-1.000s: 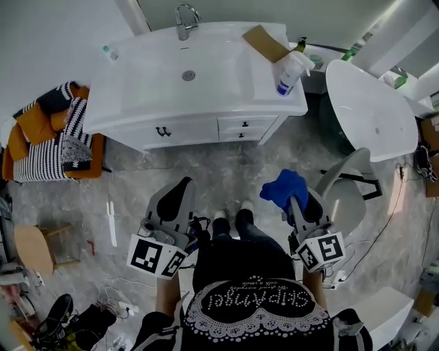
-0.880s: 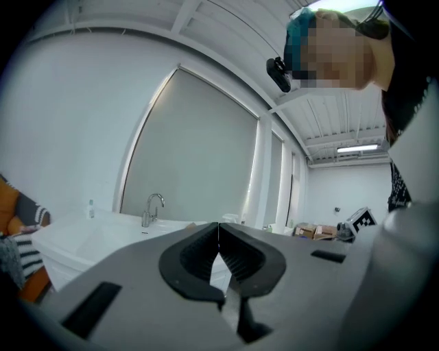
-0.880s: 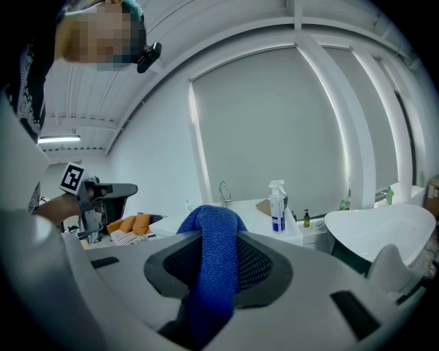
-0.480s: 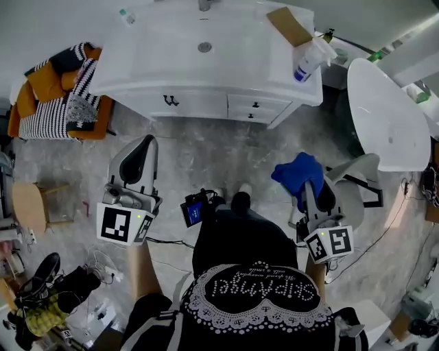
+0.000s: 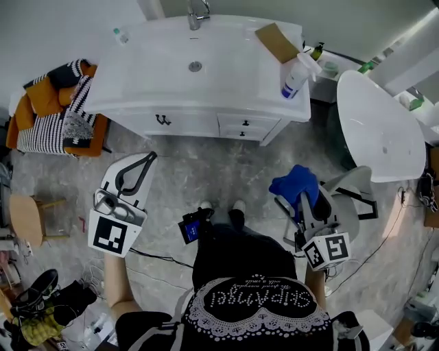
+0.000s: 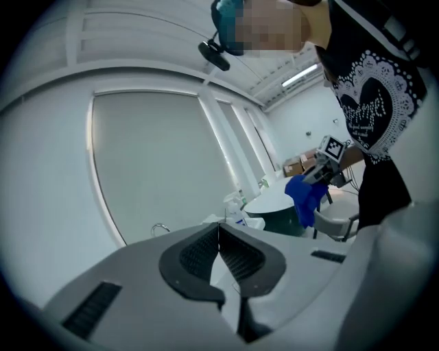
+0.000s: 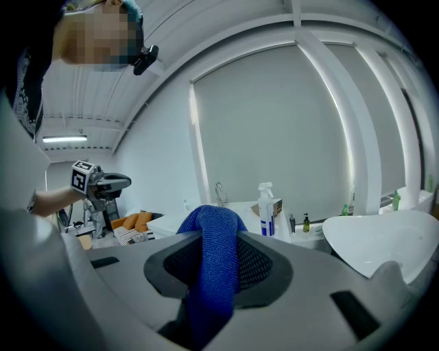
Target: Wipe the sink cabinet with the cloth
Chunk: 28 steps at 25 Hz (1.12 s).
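Note:
The white sink cabinet stands ahead of me, its basin top carrying a faucet. My right gripper is low at the right, well short of the cabinet, shut on a blue cloth that drapes over its jaws. In the right gripper view the cloth hangs between the pads. My left gripper is held out at the left over the floor, shut with its tips touching and nothing between them. Neither gripper touches the cabinet.
A spray bottle and a cardboard box sit on the cabinet's right end. A white tub and a chair are to the right. Orange and striped cushions and a wooden stool lie left. Cables cross the floor.
My left gripper has swung outward to the left, away from my body. The right gripper with the cloth has stayed about where it was. The view has shifted slightly.

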Motion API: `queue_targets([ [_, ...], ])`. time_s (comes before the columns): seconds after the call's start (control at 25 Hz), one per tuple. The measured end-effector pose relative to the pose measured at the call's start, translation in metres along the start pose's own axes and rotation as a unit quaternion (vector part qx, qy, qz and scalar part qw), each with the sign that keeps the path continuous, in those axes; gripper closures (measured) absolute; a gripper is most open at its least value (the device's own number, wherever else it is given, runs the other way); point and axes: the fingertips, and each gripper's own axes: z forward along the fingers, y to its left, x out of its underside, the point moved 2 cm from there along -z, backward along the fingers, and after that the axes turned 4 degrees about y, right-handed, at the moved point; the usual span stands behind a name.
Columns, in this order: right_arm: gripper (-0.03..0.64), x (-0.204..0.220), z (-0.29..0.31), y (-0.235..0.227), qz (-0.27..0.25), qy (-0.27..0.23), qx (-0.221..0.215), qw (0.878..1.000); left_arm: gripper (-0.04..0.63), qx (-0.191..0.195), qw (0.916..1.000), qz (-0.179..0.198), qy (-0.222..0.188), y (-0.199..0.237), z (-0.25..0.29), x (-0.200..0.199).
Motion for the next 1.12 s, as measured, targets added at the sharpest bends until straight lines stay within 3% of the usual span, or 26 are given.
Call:
queue_targets([
  [0.08, 0.505, -0.001, 0.001, -0.003, -0.001, 0.0, 0.001, 1.0, 0.591, 0.013, 0.9999, 0.0, 0.007, 0.0, 0.003, -0.005],
  [0.2, 0.505, -0.006, 0.006, -0.012, -0.005, -0.005, 0.008, 1.0, 0.591, 0.001, 0.9974, -0.051, -0.051, 0.022, 0.007, -0.03],
  [0.36, 0.505, -0.025, 0.014, -0.02, -0.032, -0.027, 0.022, 0.999, 0.591, -0.045, 0.989, -0.075, -0.119, 0.057, 0.016, -0.056],
  [0.48, 0.504, -0.045, 0.023, -0.021, -0.071, -0.046, 0.028, 0.996, 0.591, -0.092, 0.9824, -0.108, -0.122, 0.067, 0.03, -0.048],
  [0.72, 0.505, -0.088, 0.04, -0.015, -0.134, -0.091, 0.056, 0.985, 0.591, -0.131, 0.9731, -0.162, -0.098, 0.049, 0.061, -0.011],
  [0.84, 0.505, -0.059, 0.069, 0.01, -0.122, -0.098, 0.057, 0.986, 0.591, -0.111, 0.9692, -0.203, -0.085, 0.024, 0.077, 0.028],
  [0.96, 0.504, -0.003, 0.113, 0.03, -0.099, -0.097, 0.053, 0.989, 0.591, -0.078, 0.9676, -0.229, -0.073, -0.007, 0.099, 0.083],
  [1.12, 0.505, 0.082, 0.181, 0.036, -0.086, -0.091, 0.051, 0.991, 0.591, -0.083, 0.9613, -0.256, -0.057, -0.037, 0.133, 0.161],
])
